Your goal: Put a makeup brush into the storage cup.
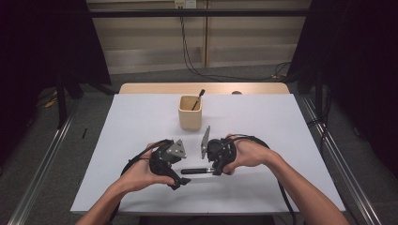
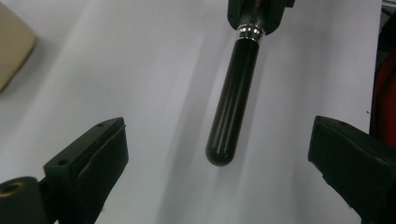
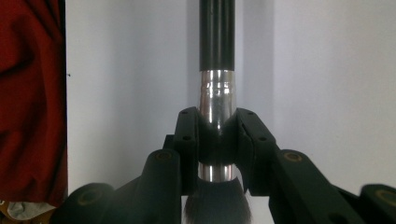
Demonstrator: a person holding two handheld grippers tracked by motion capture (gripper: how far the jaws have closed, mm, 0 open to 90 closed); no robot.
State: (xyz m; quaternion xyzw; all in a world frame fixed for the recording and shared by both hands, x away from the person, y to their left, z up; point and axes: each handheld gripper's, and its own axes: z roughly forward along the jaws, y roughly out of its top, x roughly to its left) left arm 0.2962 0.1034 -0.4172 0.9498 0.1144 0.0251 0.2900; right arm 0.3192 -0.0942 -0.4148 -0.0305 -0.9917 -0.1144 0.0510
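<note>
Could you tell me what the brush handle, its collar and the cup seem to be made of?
Handle: glossy black, probably lacquered wood or plastic, with soft highlights. Collar: polished silvery metal, mirror-like reflections. Cup: matte beige, perhaps plastic or ceramic; unclear.

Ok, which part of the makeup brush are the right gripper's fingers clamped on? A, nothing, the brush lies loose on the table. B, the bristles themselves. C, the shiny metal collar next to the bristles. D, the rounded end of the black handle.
C: in the right gripper view the right gripper has its fingers pressed on the silver collar of the makeup brush, just above the bristles.
</note>
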